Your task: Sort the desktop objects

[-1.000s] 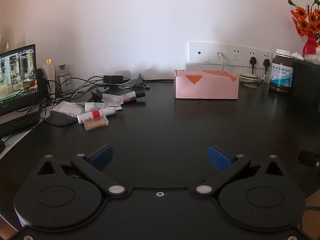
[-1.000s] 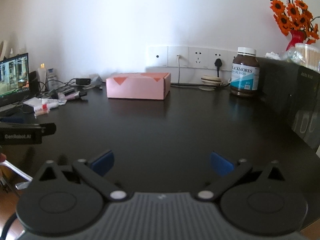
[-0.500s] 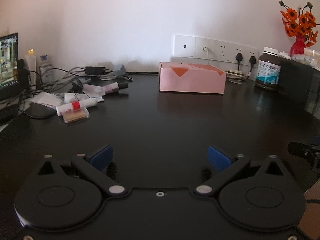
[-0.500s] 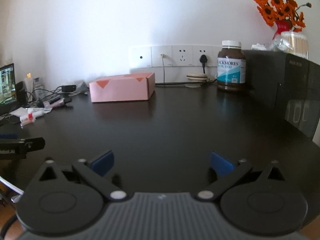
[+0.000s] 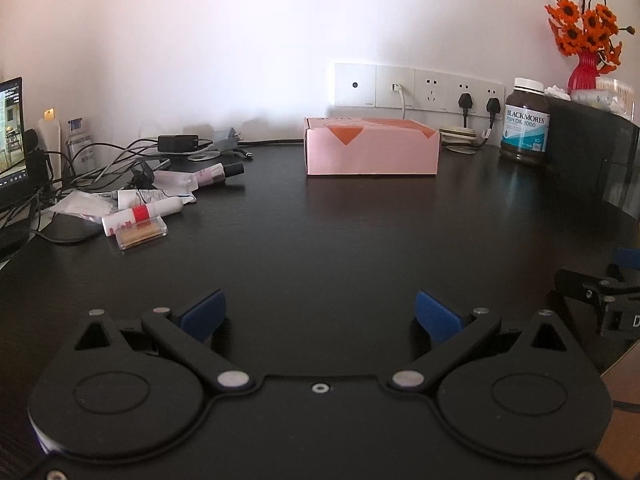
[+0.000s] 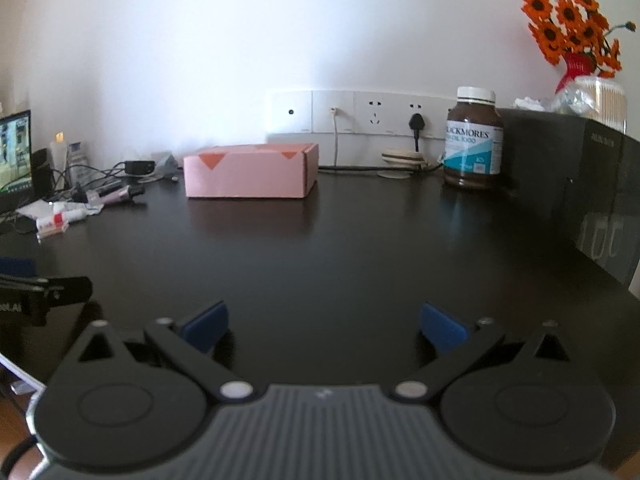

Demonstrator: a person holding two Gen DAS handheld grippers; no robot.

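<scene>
A pink cardboard box (image 5: 372,147) stands at the back of the black desk (image 5: 340,240); it also shows in the right wrist view (image 6: 250,176). At the left lies a pile of small items: a white tube with a red band (image 5: 140,214), a clear case of toothpicks (image 5: 140,236), a pink tube with a black cap (image 5: 218,172) and crumpled wrappers. My left gripper (image 5: 320,314) is open and empty above the desk's front. My right gripper (image 6: 324,326) is open and empty, to the right of the left one.
A brown Blackmores bottle (image 5: 525,122) stands at the back right beside a black box (image 5: 592,160) that carries a red vase of orange flowers (image 5: 584,36). A laptop screen (image 5: 10,140), cables and a charger (image 5: 176,143) crowd the back left. Wall sockets (image 5: 416,88) sit behind.
The left wrist view has swung a little to the left, so the pile sits nearer the middle. The right wrist view has swung back left. Both grippers stay open.
</scene>
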